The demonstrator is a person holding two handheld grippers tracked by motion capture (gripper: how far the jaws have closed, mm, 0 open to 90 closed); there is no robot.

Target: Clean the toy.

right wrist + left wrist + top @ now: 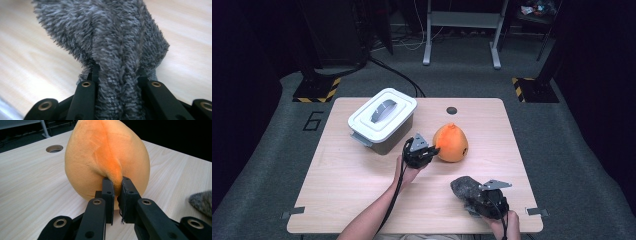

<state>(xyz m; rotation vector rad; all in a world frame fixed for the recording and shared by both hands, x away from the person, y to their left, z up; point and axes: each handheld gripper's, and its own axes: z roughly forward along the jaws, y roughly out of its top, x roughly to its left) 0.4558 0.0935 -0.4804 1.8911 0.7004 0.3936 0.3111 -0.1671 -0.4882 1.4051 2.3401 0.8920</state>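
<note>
An orange pear-shaped plush toy (452,143) stands at the middle of the wooden table (357,175). My left gripper (432,149) reaches it from its left side and is shut on a pinched ridge of the toy's fabric (110,157), low on the near side; the jaws (116,185) stand almost together. Near the table's front right edge my right gripper (471,196) is shut on a grey fluffy cloth (463,185). In the right gripper view the grey pile (112,37) bulges up between the jaws (117,72) and hides their tips. A corner of the cloth (203,202) shows in the left gripper view.
A white lidded box (382,119) with a grey handle on its lid sits at the back left of the table, close behind my left hand. A round cable hole (452,110) lies behind the toy. The table's front edge runs just below the right hand.
</note>
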